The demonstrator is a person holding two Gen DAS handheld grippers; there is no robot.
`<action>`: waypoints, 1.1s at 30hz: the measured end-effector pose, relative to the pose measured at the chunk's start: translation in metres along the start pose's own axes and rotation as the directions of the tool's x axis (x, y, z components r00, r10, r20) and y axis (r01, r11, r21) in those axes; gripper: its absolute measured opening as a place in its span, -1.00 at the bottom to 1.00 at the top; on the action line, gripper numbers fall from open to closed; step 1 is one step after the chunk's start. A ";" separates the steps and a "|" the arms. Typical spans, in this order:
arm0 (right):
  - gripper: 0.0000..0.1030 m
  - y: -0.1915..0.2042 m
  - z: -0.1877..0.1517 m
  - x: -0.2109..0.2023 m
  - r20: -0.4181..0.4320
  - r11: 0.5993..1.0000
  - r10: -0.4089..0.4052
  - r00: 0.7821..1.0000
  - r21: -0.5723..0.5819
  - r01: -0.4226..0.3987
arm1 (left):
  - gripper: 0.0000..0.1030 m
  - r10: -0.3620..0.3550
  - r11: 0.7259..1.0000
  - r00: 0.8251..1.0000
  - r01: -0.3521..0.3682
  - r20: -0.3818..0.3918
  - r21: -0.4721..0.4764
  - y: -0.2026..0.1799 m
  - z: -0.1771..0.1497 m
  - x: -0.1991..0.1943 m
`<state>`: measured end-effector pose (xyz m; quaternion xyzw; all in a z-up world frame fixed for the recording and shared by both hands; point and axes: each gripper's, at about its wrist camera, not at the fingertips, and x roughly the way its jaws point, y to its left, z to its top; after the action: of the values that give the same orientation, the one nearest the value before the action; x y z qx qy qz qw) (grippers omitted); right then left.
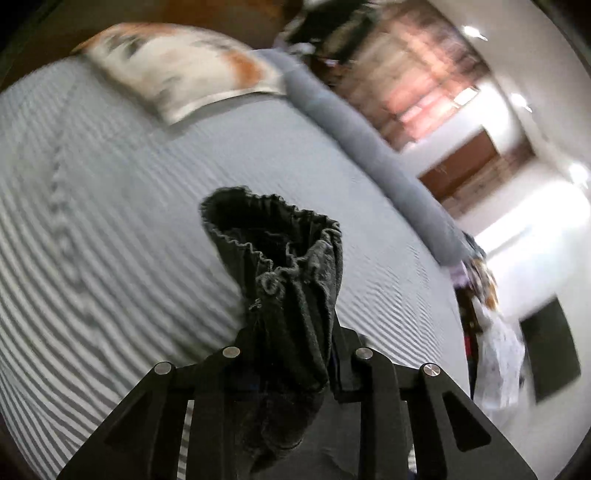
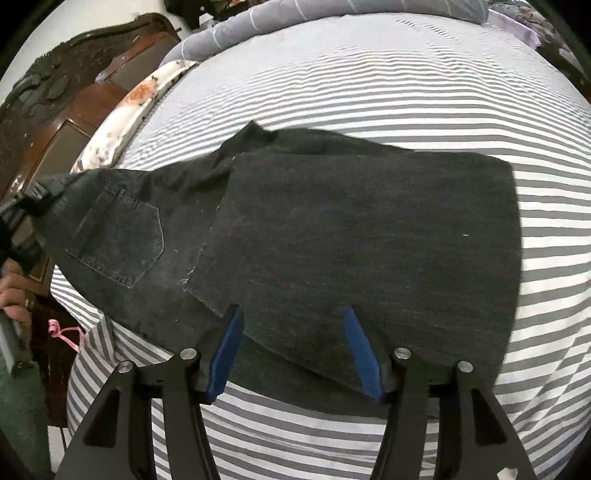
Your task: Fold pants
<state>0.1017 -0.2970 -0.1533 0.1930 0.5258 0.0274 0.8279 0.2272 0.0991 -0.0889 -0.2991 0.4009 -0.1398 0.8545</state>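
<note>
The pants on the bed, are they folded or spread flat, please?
Partly folded: the pants have their legs doubled over toward the seat, and the waistband is raised.

Bare striped sheet (image 2: pixel 369 85) beyond pants (image 2: pixel 332 236)

Dark grey pants (image 2: pixel 332 229) lie folded on a bed with a grey-and-white striped sheet (image 2: pixel 369 92). The right gripper (image 2: pixel 293 328) points down at their near edge, its two blue-padded fingers (image 2: pixel 225 354) spread apart with the cloth's edge between them, not pinched. A back pocket (image 2: pixel 118 236) shows on the left part, which is lifted off the bed toward the left edge, where a hand (image 2: pixel 13 295) holds another black tool. A floral pillow (image 2: pixel 125 110), a grey blanket (image 2: pixel 236 29) and a carved wooden headboard (image 2: pixel 74 74) lie beyond.
</note>
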 end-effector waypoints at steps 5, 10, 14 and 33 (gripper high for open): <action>0.11 -0.034 0.000 -0.028 0.052 0.996 0.026 0.998 0.080 -0.030 | -0.50 -0.099 0.983 0.993 0.108 -0.062 0.149 -0.087 -0.026 0.006; 0.12 -0.076 -0.003 -0.059 0.116 0.985 0.027 0.993 0.165 -0.046 | -0.50 -0.152 0.941 0.973 0.195 -0.172 0.277 -0.164 -0.072 0.037; 0.13 -0.108 -0.010 -0.076 0.144 0.974 0.013 0.990 0.222 -0.045 | -0.50 -0.156 0.915 0.955 0.236 -0.251 0.327 -0.204 -0.118 0.066; 0.14 -0.187 -0.032 -0.082 0.184 0.912 0.014 0.983 0.400 -0.088 | -0.48 0.169 0.662 0.952 0.083 -0.257 0.744 -0.269 -0.279 0.146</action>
<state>0.0072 -0.4807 -0.1602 0.3763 0.4392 -0.0782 0.8121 0.1061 -0.2924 -0.1478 0.1127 0.4414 -0.3158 0.8323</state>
